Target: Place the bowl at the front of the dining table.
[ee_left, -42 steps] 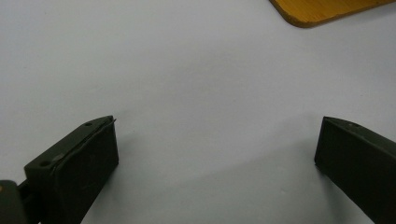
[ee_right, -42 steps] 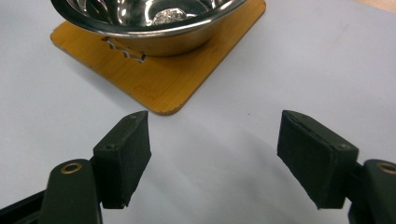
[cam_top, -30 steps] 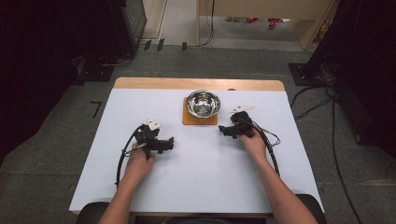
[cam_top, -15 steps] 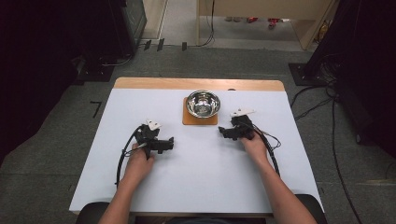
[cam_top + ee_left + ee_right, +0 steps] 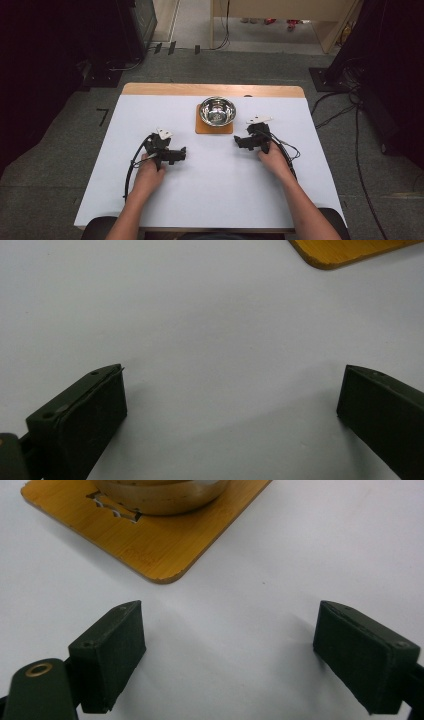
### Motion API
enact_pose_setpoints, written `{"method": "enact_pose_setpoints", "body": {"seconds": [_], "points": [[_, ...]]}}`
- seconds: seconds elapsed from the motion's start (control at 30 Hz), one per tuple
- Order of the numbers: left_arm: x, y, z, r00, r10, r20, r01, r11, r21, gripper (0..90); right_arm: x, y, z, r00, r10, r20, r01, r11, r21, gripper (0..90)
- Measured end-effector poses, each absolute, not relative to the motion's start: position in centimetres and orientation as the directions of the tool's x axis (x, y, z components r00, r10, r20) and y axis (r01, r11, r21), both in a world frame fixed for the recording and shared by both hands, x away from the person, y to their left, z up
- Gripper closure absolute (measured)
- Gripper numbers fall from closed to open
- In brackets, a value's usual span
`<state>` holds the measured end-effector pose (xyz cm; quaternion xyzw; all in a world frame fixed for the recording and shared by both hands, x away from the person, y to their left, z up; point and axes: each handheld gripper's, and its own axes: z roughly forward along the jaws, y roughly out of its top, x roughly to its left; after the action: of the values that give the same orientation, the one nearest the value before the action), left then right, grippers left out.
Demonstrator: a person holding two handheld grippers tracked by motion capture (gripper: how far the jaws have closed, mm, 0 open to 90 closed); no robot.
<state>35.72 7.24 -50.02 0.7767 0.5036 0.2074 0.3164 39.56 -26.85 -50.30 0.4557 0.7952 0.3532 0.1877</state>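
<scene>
Sitting on a wooden board [image 5: 214, 127] at upper centre, the steel bowl [image 5: 217, 110] lies between the right gripper [image 5: 241, 142] and left gripper [image 5: 183, 153], apparently unobstructed. Both gape empty; the right's jaws have just widened, hands otherwise unmoved.

**What I count on my table**

I hold two grippers: my left gripper [image 5: 181, 152] and my right gripper [image 5: 238, 142], one in each of my two hands. Each gripper has two black jaws, four in all. One steel bowl [image 5: 217, 110] sits on one wooden board [image 5: 214, 129]. There is one table [image 5: 215, 200] under it all. Each gripper trails one cable, two in total.
</scene>
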Motion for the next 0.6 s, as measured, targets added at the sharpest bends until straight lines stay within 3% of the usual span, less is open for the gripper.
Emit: {"method": "enact_pose_setpoints", "body": {"seconds": [0.6], "points": [[35.72,7.24,-50.02,0.407,0.914,0.004,0.651,-0.293,0.701,0.0,39.56,-26.85,-50.30,-0.512,0.859,0.028,0.596,0.332,0.731,12.7]]}}
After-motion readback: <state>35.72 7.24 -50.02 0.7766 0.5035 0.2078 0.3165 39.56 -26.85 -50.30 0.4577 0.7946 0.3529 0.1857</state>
